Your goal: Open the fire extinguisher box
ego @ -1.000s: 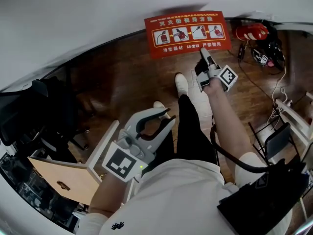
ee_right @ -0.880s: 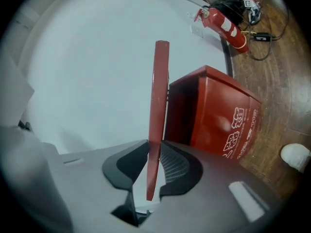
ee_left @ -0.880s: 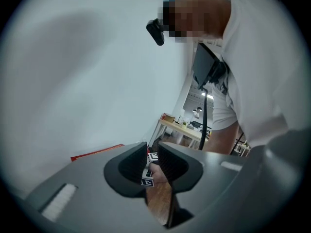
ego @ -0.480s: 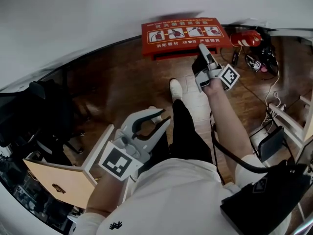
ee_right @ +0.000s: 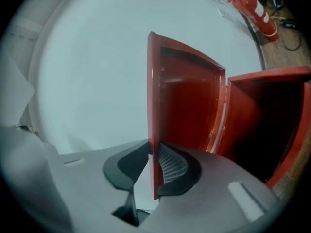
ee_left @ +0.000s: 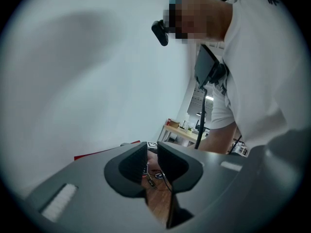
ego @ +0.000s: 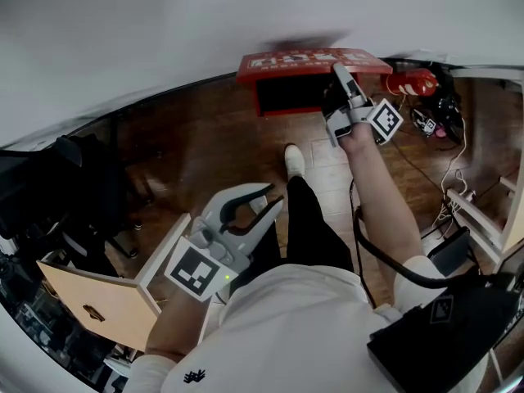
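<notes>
**Figure. Grip on the lid of the fire extinguisher box.** The fire extinguisher box [ee_right: 243, 106] stands on the wooden floor [ego: 205, 137] against the white wall [ego: 164, 31]. Its lid [ego: 303, 59] is raised partway, and the dark interior shows beneath it.

*Right.* The right tongs [ee_right: 154, 166] are clenched on the free edge of the lid. The thin red panel runs straight between the two pads, the ribbed pad bearing on its inner face.

*Left.* The left tongs [ego: 274, 196] hang low in front of the person, well apart from the box. Their jaws stand slightly parted with nothing between them.

*Beside the box.* A red fire extinguisher [ego: 413, 80] lies on the floor to the right, near a tangle of cables.

*Handling (judged).* The lid looks like painted sheet metal, so it should be stiff and fairly light, and it is unlikely to bend under the pinch. Its glossy paint and narrow edge probably give little purchase, so the panel could slide out of the pads if pulled along its own plane. The hinge appears to lie on the wall side, which makes the free front edge the sensible place to hold, where leverage is greatest. The lift should follow the lid's arc about that hinge rather than a straight pull. Whether the lid stays up unaided cannot be told. The box itself seems heavy enough to stay put.
</notes>
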Motion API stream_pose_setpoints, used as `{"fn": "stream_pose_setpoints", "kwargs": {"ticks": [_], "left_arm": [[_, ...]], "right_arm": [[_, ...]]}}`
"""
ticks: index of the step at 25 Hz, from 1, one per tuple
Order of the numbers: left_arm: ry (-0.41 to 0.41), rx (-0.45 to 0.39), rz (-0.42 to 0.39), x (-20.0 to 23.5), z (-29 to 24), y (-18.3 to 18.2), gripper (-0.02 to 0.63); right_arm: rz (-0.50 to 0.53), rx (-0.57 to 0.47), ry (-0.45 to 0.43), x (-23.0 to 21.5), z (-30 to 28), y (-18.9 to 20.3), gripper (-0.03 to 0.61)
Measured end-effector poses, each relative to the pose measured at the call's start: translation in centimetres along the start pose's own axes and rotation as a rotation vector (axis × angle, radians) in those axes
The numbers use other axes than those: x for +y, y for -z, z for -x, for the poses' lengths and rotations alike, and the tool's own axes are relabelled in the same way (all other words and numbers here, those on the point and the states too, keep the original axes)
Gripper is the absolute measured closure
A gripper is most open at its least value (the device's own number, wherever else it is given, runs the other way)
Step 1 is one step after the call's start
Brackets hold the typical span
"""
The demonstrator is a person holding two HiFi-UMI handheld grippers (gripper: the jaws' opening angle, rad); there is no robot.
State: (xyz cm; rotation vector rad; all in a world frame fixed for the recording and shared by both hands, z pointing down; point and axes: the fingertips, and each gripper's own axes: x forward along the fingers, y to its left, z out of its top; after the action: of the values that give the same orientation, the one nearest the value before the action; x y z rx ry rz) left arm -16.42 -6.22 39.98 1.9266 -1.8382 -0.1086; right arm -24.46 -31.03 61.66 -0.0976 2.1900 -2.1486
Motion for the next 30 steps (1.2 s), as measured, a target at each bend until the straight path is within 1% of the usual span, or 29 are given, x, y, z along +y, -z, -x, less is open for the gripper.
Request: {"fn": "stream_pose_setpoints", "kwargs": {"ticks": [6,10,18,25,26,27,30], "left_arm": [[-0.033,-0.009,-0.010,0.5,-1.1,-1.1,0.551],[-0.073,-0.025,-0.013,1.1,-1.5,-2.0,0.551],[-0.120,-0.029,0.028,2.2,-2.4,-2.4,0.551],[-0.113,-0.029,0.042,2.0,-3.2,-2.5,0.552],[-0.109,-0.026,0.043,2.0,-3.3,-2.4,0.552],[-0.105,-0.023,0.042,1.8,-3.3,-2.3,0.551],[-0.095,-0.022,0.036,1.3,-3.2,-2.1,0.551]], "right_arm": [[-0.005,0.007,0.009,0.3,-3.4,-1.8,0.503],[-0.014,0.019,0.022,0.3,-5.8,-2.8,0.500],[0.022,0.062,0.030,-0.1,-8.8,-4.4,0.488],[0.073,0.116,-0.026,0.8,-9.2,-4.0,0.493],[0.080,0.126,-0.038,1.1,-9.2,-3.9,0.478],[0.084,0.134,-0.052,1.5,-9.2,-3.8,0.449],[0.084,0.151,-0.088,2.7,-8.9,-3.6,0.426]]}}
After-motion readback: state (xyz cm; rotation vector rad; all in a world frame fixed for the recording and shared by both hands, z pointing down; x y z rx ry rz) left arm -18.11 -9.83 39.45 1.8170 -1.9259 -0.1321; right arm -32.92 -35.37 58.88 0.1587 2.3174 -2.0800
